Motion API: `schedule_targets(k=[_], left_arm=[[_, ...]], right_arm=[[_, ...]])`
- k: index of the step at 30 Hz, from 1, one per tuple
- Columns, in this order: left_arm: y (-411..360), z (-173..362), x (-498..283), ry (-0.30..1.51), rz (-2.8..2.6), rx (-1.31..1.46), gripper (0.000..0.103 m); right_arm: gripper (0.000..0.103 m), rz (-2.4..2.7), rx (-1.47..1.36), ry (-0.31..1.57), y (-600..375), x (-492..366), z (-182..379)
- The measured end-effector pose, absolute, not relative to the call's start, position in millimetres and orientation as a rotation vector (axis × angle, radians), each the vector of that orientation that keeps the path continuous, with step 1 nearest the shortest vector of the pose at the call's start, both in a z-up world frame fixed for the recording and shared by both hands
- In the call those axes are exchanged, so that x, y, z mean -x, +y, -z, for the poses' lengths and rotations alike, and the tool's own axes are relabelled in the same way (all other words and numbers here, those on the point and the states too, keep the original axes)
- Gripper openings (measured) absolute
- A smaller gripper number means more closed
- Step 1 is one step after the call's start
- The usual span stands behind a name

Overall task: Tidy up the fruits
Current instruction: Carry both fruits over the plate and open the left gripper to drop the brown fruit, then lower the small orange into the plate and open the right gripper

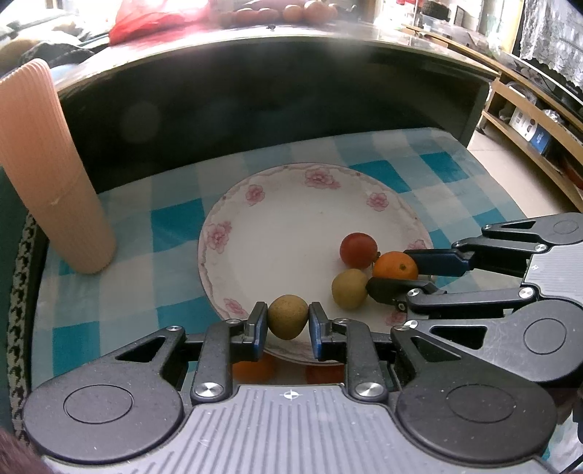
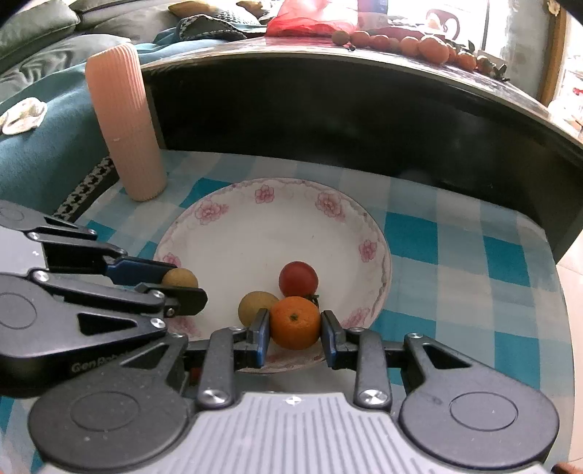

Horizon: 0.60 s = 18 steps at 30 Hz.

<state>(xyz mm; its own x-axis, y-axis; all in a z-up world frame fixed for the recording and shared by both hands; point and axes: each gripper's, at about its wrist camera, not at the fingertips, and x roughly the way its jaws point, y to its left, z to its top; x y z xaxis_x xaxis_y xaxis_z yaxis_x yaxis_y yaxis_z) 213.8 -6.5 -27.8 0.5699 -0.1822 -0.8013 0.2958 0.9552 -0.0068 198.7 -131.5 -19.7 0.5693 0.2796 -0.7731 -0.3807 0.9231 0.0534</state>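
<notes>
Left gripper is clamped on a brownish-yellow round fruit, both blue pads against its sides, held at the near rim of the floral plate; whether the fruit touches the plate cannot be told. Right gripper is closed on a small orange, pads pressed on either side, over the near part of the same plate. From the left wrist view, the right gripper enters from the right with the orange between its fingertips. Two fruits lie loose in the plate: a red tomato-like fruit just behind the orange, and a yellow-green fruit just left of it, close against the orange. The plate sits on a blue-and-white checked cloth. A ribbed pink cylinder stands upright on the cloth at the far left, apart from the plate. Behind rises a dark table edge; on top of it a row of small orange and red fruits and a red plastic bag. Below the plate's near rim in the left wrist view, orange and red shapes show through, mostly hidden by the gripper.
</notes>
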Motion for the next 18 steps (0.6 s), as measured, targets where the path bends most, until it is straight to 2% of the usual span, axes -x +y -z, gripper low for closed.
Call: schedule_targets(k=[8,13,18], left_arm=[[-5.2,26.9,-212.6,0.915,0.266,-0.132,0.035],[-1.7,23.1,-212.4,0.9,0.249,-0.125,0.045],[0.1,19.0,-210.6,0.88,0.24,-0.136,0.05]], right_arm=[[0.046,-0.383,0.148,0.871,-127.0,-197.9,20.4],[0.047,-0.379,0.144,0.87,-127.0,-198.1,20.3],[0.047,-0.372,0.143,0.861,-127.4,-198.5,17.8]])
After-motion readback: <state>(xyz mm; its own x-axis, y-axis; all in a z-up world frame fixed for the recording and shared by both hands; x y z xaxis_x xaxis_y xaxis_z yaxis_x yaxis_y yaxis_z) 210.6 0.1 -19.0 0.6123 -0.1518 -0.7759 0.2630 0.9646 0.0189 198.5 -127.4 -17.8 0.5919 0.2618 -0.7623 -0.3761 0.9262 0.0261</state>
